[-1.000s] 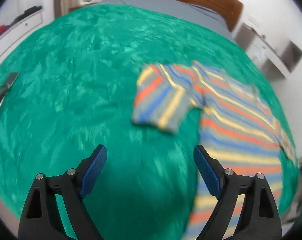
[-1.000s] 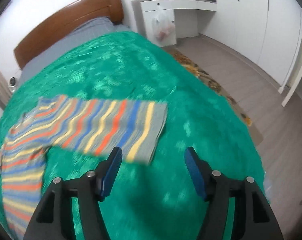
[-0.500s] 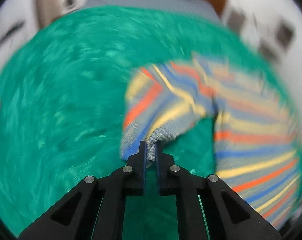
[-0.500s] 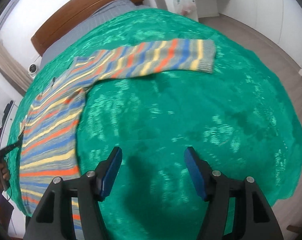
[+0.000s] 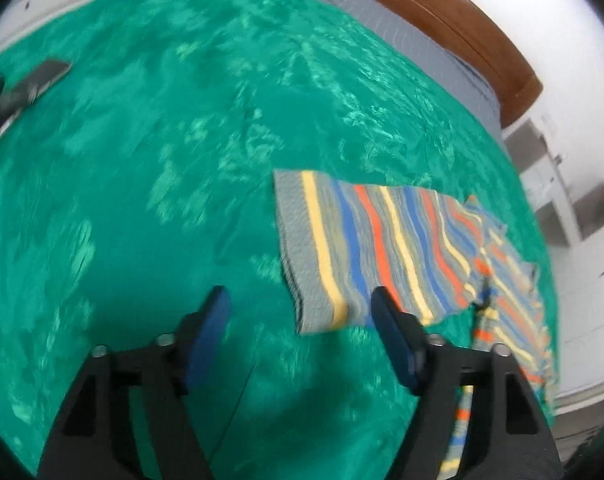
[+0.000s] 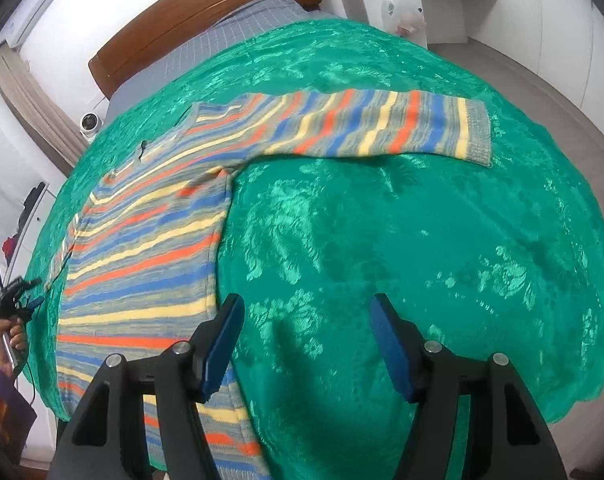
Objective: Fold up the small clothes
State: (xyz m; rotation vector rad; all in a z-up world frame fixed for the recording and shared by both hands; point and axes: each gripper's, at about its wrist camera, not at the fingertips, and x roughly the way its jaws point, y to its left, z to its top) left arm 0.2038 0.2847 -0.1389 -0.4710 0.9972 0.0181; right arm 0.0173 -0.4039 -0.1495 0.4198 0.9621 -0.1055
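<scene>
Covering the bed, a green bedspread carries a striped sweater below a wooden headboard; left gripper jaws have just opened, empty; right gripper jaws spread, empty.

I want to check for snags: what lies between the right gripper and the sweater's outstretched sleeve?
Only bare green bedspread between the right gripper and the striped sleeve, as the right wrist view shows.

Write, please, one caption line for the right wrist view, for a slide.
Open right gripper above a green bedspread, with a striped sweater lying flat, one sleeve stretched out sideways.
</scene>
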